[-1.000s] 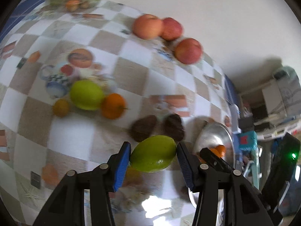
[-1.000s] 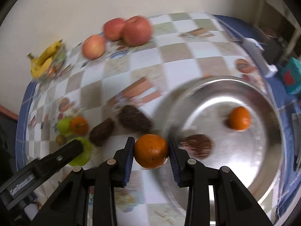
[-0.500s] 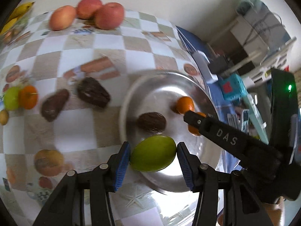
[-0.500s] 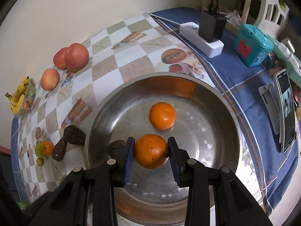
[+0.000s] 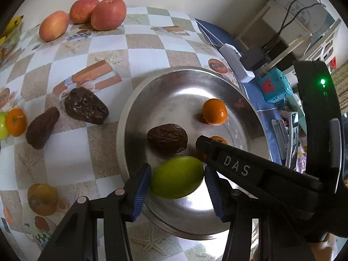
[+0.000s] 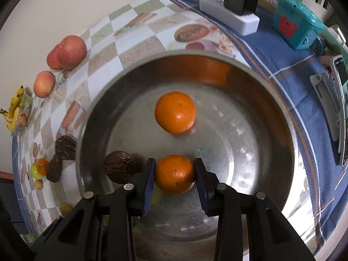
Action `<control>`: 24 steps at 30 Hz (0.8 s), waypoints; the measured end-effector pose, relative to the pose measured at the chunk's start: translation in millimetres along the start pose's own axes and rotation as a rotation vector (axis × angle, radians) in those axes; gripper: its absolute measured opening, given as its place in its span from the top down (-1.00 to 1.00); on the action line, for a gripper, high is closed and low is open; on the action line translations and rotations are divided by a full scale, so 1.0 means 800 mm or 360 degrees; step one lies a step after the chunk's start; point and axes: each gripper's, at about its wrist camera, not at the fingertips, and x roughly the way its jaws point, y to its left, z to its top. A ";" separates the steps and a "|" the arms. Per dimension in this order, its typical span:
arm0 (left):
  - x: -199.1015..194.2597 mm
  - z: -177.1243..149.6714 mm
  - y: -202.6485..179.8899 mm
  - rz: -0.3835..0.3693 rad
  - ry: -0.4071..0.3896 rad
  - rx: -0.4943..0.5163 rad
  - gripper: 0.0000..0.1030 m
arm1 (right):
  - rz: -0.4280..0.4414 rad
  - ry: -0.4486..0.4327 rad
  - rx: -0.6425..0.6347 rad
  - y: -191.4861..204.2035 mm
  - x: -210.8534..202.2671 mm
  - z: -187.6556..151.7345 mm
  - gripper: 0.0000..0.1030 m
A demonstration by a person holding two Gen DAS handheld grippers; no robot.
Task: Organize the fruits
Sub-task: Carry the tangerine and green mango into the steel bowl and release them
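My left gripper [image 5: 177, 181] is shut on a green fruit [image 5: 176, 180] and holds it over the near side of the steel bowl [image 5: 139, 104]. My right gripper [image 6: 175, 175] is shut on an orange [image 6: 174, 174] low inside the same bowl [image 6: 271, 152]; its arm shows in the left wrist view [image 5: 239, 167]. In the bowl lie another orange [image 5: 214, 111], also in the right wrist view [image 6: 175, 112], and a dark wrinkled fruit [image 5: 167, 138], also in the right wrist view [image 6: 119, 166].
On the checked cloth left of the bowl lie two dark fruits [image 5: 86, 105], an orange [image 5: 15, 121] beside a green fruit, three apples [image 5: 107, 14] at the back and bananas [image 6: 14, 108]. Right of the bowl are a power strip [image 6: 230, 16], a teal box [image 6: 295, 25] and a phone.
Both grippers have swung from the table's left part to over the bowl and moved lower into it, each still holding its fruit.
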 end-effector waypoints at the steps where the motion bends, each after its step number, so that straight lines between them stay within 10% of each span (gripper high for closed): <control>1: 0.001 0.000 0.000 0.0001 0.0001 0.0009 -0.04 | -0.0005 0.0003 -0.0002 -0.001 0.001 0.001 0.26; 24: -0.030 0.008 0.015 -0.0043 -0.0039 -0.0099 -0.08 | -0.0008 -0.0122 -0.0023 0.010 -0.027 0.005 0.25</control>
